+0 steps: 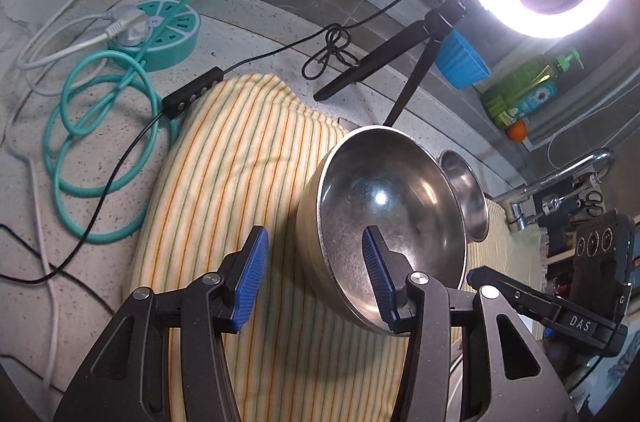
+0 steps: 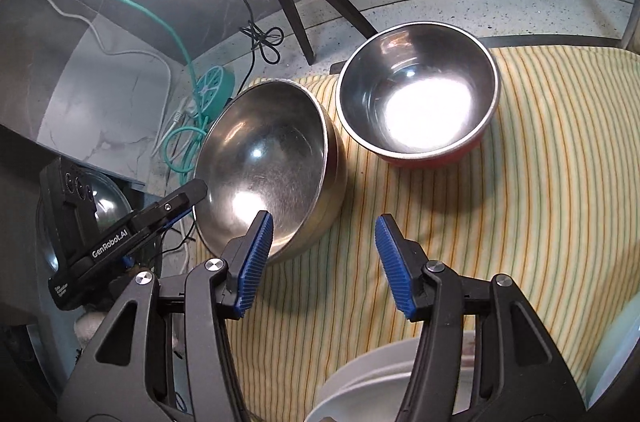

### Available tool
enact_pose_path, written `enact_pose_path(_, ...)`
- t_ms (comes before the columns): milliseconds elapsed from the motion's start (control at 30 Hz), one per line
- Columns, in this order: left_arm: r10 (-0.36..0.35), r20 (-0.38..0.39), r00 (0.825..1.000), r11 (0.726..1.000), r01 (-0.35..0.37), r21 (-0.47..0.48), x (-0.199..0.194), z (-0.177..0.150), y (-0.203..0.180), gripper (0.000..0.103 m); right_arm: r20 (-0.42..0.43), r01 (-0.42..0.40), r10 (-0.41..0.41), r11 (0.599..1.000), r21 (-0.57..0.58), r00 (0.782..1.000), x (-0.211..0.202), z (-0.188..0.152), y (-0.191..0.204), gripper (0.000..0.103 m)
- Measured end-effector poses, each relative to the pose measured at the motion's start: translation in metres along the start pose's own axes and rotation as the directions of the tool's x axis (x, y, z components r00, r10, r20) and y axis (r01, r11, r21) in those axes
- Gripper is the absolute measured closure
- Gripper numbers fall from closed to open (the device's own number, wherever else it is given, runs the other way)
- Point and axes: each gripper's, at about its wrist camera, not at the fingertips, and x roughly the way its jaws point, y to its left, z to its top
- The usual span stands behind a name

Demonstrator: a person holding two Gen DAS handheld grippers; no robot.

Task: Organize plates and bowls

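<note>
My left gripper: spread wide, grasping nothing
My right gripper: spread, empty
Risk: tilted steel bowl slips off smooth rim

Silver steel bowl, red-sided bowl, yellow cloth with green-orange stripes, blue-padded black tongs, teal cable

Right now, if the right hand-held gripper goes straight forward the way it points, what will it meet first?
The right hand-held gripper is open and empty. Straight ahead lies only the striped cloth, then probably the red bowl. The tilted steel bowl sits left of that line, near the left finger; depth is unclear.
</note>
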Motion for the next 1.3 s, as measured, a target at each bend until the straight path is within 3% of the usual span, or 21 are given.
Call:
enact_pose_path(100, -0.006, -0.011, 1.000, 1.000, 0.006, 0.009, 0.005, 0.000, 0.000, 0.056, -0.016, 0.012, -0.012, 1.000, -0.014, 1.000, 0.009, 0.002, 0.004, 0.049)
enact_pose_path(267, -0.017, -0.012, 1.000, 1.000, 0.017, 0.012, 0.008, 0.001, -0.001, 0.059, -0.045, 0.016, -0.019, 0.998, -0.058, 0.999, 0.021, 0.004, 0.013, 0.068)
enact_pose_path(367, -0.020, -0.016, 1.000, 0.999, 0.021, 0.028, 0.010, 0.001, -0.002, 0.068, -0.054, 0.015, -0.019, 0.997, -0.076, 0.998, 0.026, 0.004, 0.017, 0.076)
enact_pose_path(800, -0.006, -0.008, 1.000, 0.999, 0.006, 0.052, -0.002, -0.011, -0.008, 0.070, -0.054, 0.028, -0.035, 0.993, -0.117, 0.998, 0.019, -0.007, 0.028, 0.077)
enact_pose_path(1300, 0.008, 0.035, 0.999, 1.000, -0.008, 0.006, -0.062, -0.073, 0.007, 0.070, -0.121, -0.035, 0.010, 0.977, -0.208, 0.993, -0.002, -0.072, 0.059, 0.077)
